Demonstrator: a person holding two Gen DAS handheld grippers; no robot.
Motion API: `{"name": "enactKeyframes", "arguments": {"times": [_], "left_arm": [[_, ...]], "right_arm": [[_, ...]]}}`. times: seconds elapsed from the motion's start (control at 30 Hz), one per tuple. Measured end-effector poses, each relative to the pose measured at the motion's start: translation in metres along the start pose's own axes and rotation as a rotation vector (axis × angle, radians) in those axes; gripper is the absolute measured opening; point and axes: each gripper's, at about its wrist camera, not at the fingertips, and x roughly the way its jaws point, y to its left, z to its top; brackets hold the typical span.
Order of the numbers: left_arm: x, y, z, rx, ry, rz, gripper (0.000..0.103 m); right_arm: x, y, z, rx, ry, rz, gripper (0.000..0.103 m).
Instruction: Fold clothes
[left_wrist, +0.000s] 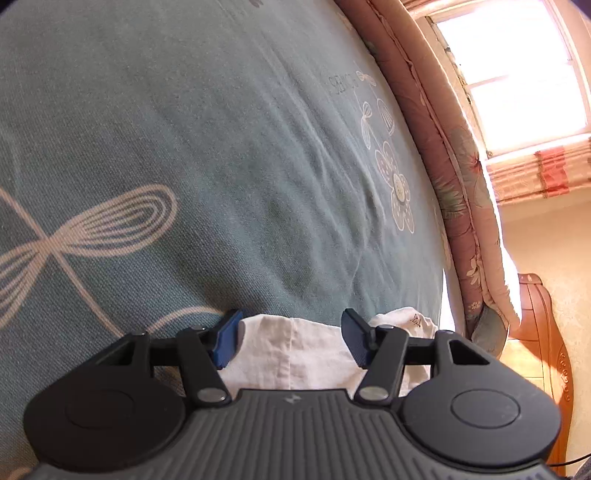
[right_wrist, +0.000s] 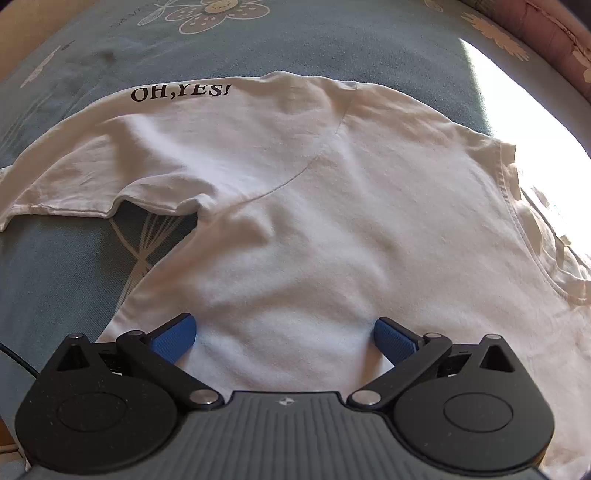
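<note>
A white T-shirt lies spread flat on a teal bedspread. One sleeve, printed "OH,YES!", stretches to the left. My right gripper is open just above the shirt's body, blue pads on either side of bare cloth. In the left wrist view my left gripper is open over a white edge of the shirt, with nothing between its blue pads.
The teal bedspread carries white flower and dragonfly prints. A pink floral quilt runs along the bed's far edge. A bright window, curtains and a wooden bed frame lie beyond. Strong sunlight falls on the shirt's right side.
</note>
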Motion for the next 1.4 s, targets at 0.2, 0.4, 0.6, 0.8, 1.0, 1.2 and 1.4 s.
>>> {"name": "enactKeyframes", "arguments": {"times": [0.2,0.4,0.6,0.8,1.0,1.2,1.4], "left_arm": [[0.004,-0.033,-0.009,0.162,0.024,0.216,0.008],[-0.014,-0.049,-0.004,0.222,-0.043,0.347,0.002],[-0.044,-0.044,0.019,0.119,-0.153,0.435,0.002],[-0.026,-0.078,0.009,0.19,-0.123,0.362,0.033],[0.055,-0.128,-0.033,0.455,0.06,0.335,0.036],[0.034,-0.108,-0.038,0.446,0.021,0.53,0.033],[-0.003,-0.114,-0.037,0.252,-0.076,0.521,0.039]], "right_arm": [[-0.001,-0.002,-0.001,-0.005,-0.003,0.001,0.103],[0.005,0.0,0.003,-0.011,-0.002,0.007,0.103],[0.005,0.001,0.003,-0.015,-0.007,0.007,0.103],[0.004,0.0,0.004,-0.017,-0.01,0.007,0.103],[0.004,0.0,0.003,-0.009,-0.03,-0.003,0.103],[0.004,0.0,0.004,-0.009,-0.05,0.0,0.103],[0.005,0.002,-0.005,-0.002,-0.08,-0.002,0.103]]}}
